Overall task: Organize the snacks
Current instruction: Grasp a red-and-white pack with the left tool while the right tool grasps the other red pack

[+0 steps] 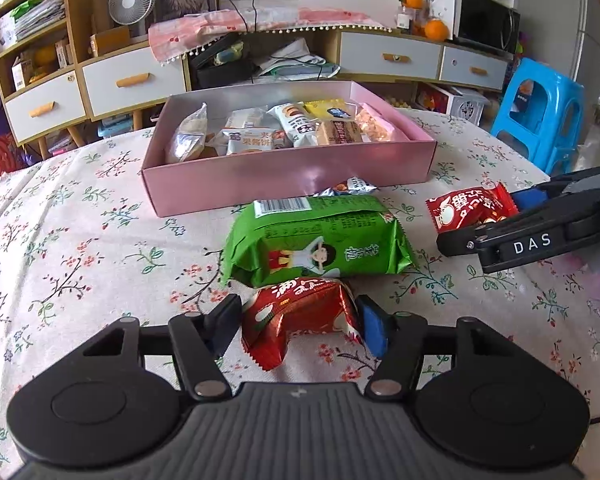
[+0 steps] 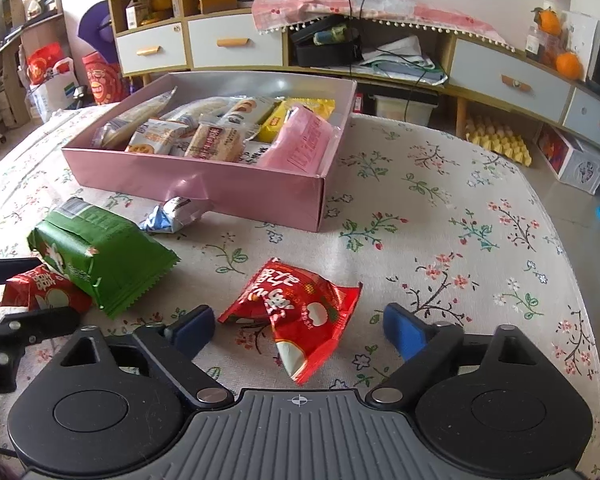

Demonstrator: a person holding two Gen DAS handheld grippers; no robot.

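Left gripper (image 1: 298, 322): fingers closed on red packet (image 1: 300, 316), low centre of frame, touching green pack (image 1: 320, 240). Right gripper (image 2: 298, 326): fingers apart, straddling second red packet (image 2: 296, 312) on desk (image 2: 440, 240). Pink box (image 1: 288, 178) upper centre, part filled. Risk: slippery foil crumpling, slipping from pinch; green pack nudged during lift.

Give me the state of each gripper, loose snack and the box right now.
Left gripper: fingers closed on a red snack packet.
Right gripper: open around a second red snack packet.
Green snack pack: lying loose on the table.
Small silver-blue packet: against the box.
Pink cardboard box: open, holding snacks.
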